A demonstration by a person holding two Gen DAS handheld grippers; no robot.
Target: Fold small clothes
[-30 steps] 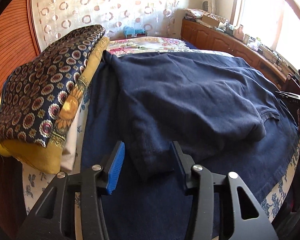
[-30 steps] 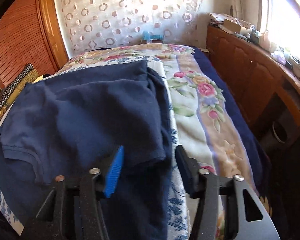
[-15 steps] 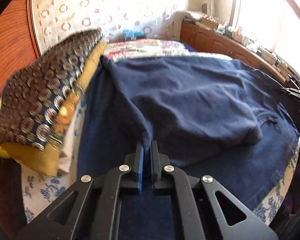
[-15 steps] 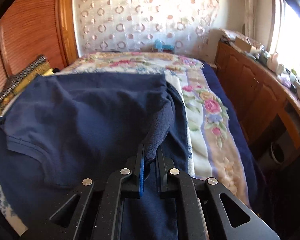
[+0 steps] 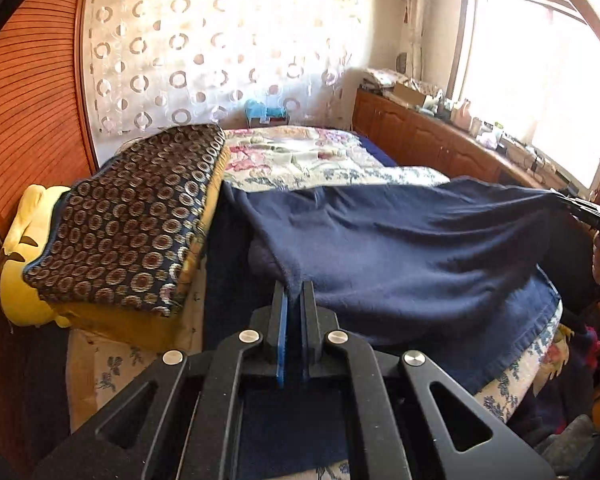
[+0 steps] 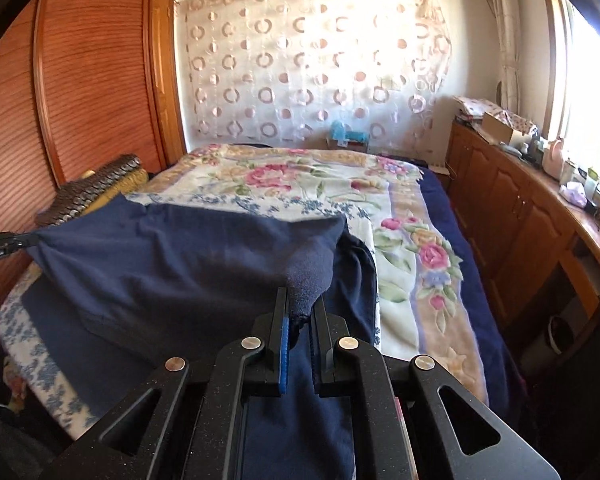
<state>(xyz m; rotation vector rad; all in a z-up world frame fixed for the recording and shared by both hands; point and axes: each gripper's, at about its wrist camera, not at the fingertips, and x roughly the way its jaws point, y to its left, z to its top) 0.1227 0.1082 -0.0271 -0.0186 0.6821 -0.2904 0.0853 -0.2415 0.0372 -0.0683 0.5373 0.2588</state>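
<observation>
With each hand-held gripper [image 5: 294, 294] [image 6: 302, 306] clamped on a navy garment [image 5: 400, 248] corner above the bed [image 6: 404, 248], we lift level, keeping it taut

Bed [image 6: 432, 216] carries everything here. Floral blanket [image 6: 300, 178] covers its far half. Dark blue towel [image 5: 512, 344] is spread over the near half, hanging over the near edge. Folded patterned quilt stack [image 5: 132, 216] sits on the bed, left of the towel, touching it. Navy garment [image 5: 400, 240] is over the towel, its far part resting there, near edge lifted off.
</observation>
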